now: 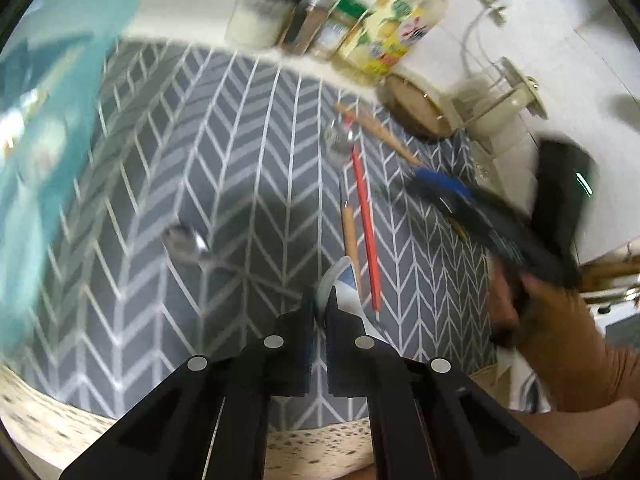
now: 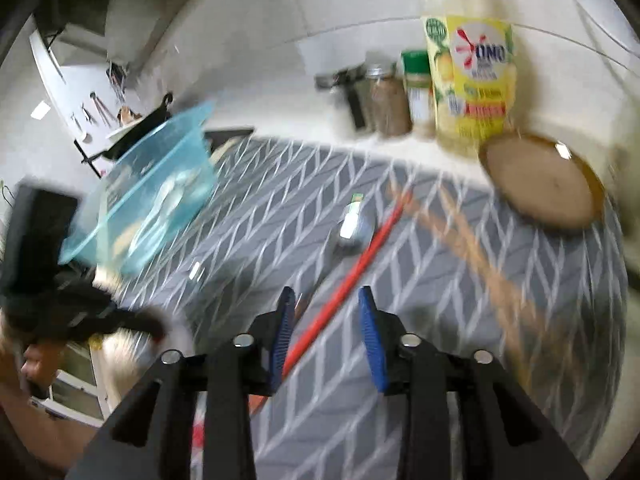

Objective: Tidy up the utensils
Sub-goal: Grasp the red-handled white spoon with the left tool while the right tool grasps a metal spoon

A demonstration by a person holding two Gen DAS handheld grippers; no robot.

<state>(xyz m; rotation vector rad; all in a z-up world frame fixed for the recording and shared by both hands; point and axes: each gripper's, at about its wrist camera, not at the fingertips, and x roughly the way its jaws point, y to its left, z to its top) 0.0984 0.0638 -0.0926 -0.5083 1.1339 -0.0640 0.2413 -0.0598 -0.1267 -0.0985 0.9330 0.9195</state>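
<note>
My left gripper is shut on a white ceramic spoon with a blue pattern, held above the grey patterned mat. On the mat lie a metal spoon, a red chopstick, a wooden-handled utensil, wooden chopsticks and a second metal spoon. My right gripper, blue-padded, is open above the red chopstick, which runs between its fingers. It also shows in the left wrist view. A metal spoon and wooden chopsticks lie ahead of it.
A teal plastic basin stands at the mat's left, also in the left wrist view. A round wooden lid, a yellow dish-soap bottle and spice jars line the back wall. A speckled counter edge is in front.
</note>
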